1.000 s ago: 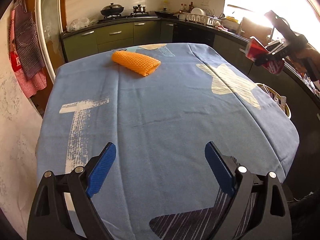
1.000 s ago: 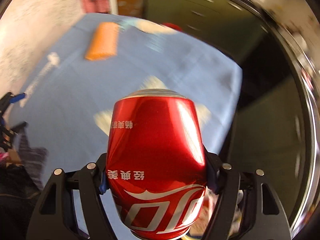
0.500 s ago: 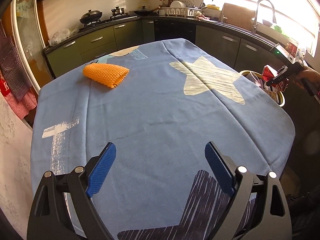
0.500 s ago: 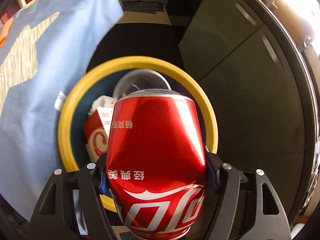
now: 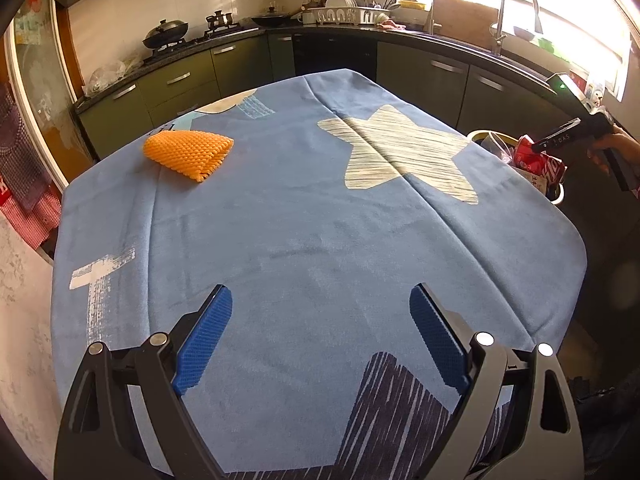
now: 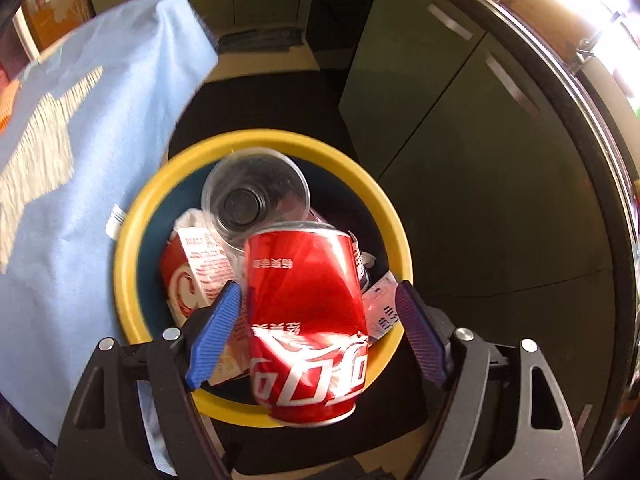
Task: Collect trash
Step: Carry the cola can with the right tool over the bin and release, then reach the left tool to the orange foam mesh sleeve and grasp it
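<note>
1. Your right gripper (image 6: pixel 318 332) has its jaws apart; the dented red aluminium cola can (image 6: pixel 306 320) sits between them, untouched, above the yellow-rimmed round trash bin (image 6: pixel 132 240).
2. Your left gripper (image 5: pixel 320 340) hovers over the blue-clothed counter (image 5: pixel 304 232), jaws apart and empty.

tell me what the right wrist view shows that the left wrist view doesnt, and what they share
Only the right wrist view shows inside the yellow-rimmed trash bin: a clear plastic cup and a red and white carton lying there, and the right tool open, fingers apart from the red cola can over the bin.

Only the left wrist view shows the open, empty left tool, the orange mesh cloth, the stove, sink faucet and dish rack.

Both show the blue star-print tablecloth, the bin and the can.
</note>
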Motion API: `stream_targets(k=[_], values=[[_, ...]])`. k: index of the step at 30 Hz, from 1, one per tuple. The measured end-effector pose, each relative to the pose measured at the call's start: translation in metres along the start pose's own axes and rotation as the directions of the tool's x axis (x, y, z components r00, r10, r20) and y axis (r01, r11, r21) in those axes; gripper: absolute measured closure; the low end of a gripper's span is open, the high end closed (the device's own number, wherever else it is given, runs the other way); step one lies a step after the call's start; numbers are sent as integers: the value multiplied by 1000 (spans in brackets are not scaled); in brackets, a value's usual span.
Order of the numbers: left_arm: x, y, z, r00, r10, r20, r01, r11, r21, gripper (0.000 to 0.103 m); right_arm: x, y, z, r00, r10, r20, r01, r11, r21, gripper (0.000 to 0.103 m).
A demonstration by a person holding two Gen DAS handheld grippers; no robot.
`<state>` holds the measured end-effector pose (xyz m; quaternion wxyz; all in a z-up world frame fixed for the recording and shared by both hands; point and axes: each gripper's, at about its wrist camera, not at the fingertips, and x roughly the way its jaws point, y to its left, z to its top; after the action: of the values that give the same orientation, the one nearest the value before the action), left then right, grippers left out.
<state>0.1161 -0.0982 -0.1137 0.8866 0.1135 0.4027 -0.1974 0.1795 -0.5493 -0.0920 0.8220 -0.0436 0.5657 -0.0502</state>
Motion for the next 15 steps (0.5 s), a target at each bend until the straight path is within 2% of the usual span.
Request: stream_targets(k=[3,8,11,15], values=[[3,2,4,1000,-5,-9,5,1000,-7,14,-27,11,-10,997,23,79,-25,1000,16,28],[5,7,13,1000,24,-9,-24,1000,-5,14,-69,53,-34,977,103,185,-102,995,-15,28],[9,14,22,999,46,-20,-47,999,-18,14,-77,82,-44,965,158,210,-150,987,-56,26],[22,35,39,996,64,-65,-70,993,-93,14,-74,109,-49,953,215,215,-194,975,-112,26]])
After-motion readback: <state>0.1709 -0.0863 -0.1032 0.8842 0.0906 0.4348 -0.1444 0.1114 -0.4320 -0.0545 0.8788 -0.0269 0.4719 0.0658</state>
